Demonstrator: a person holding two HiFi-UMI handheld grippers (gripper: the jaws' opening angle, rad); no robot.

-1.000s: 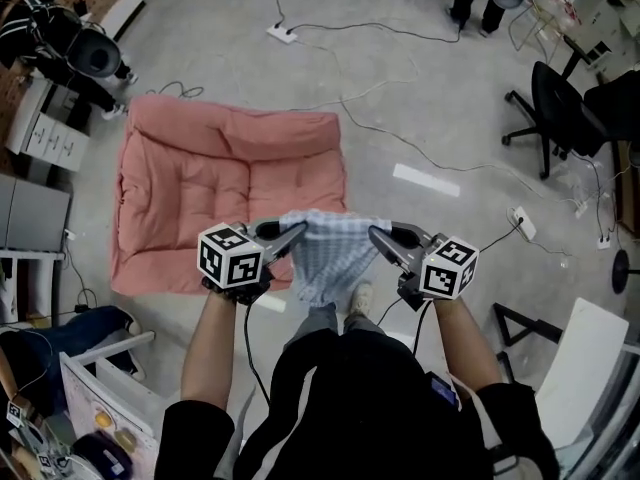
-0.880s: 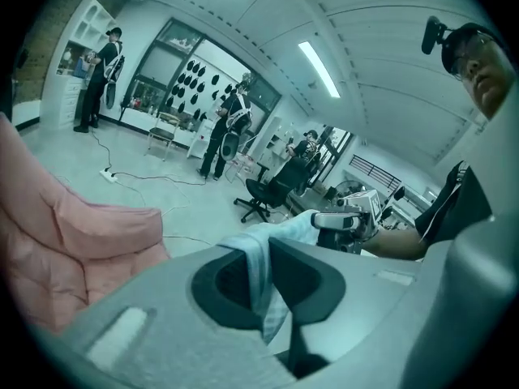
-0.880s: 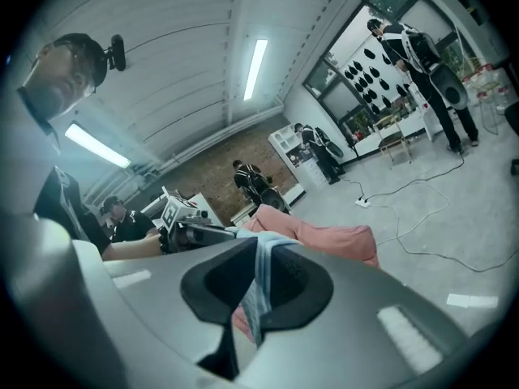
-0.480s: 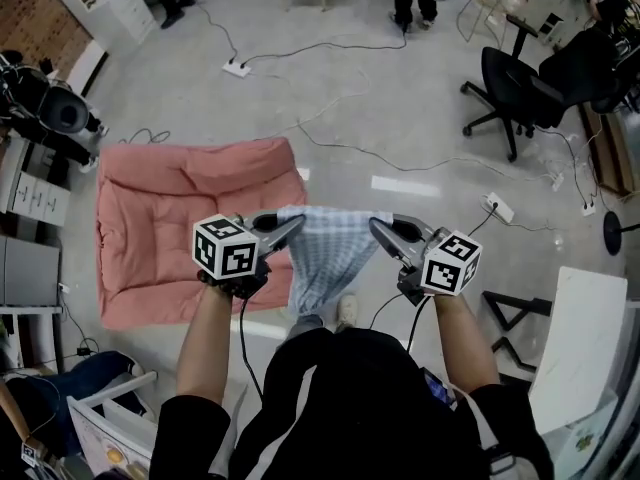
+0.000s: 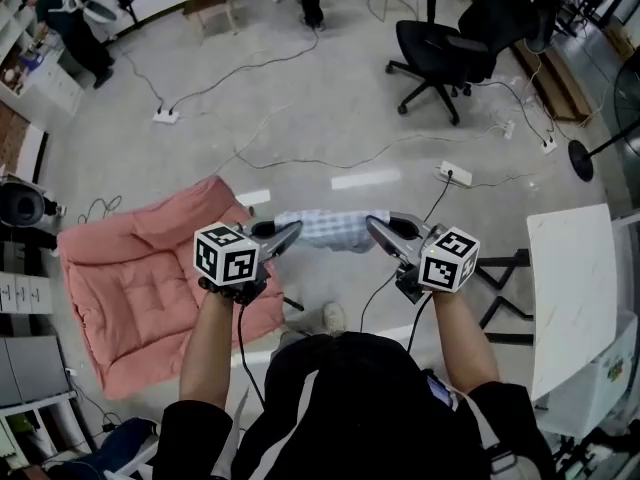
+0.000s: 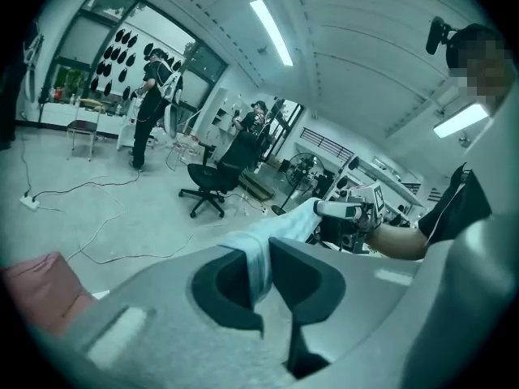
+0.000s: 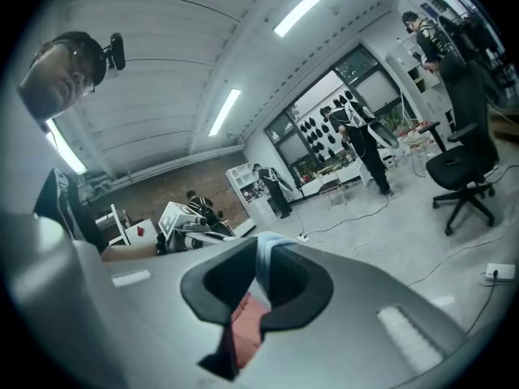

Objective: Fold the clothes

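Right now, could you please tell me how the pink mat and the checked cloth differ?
The pink mat is plain and quilted; the checked cloth is pale blue and white. The pink mat lies spread on the floor, while the checked cloth is up in the air, spanning between the left tool and the right tool, each shut on one end. The pink mat looks much the larger. Both are soft textiles.

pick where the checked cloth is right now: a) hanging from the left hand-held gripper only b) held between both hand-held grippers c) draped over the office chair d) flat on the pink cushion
b: the cloth stretches from the left hand-held gripper to the right hand-held gripper, each shut on one end, beside the pink cushion.
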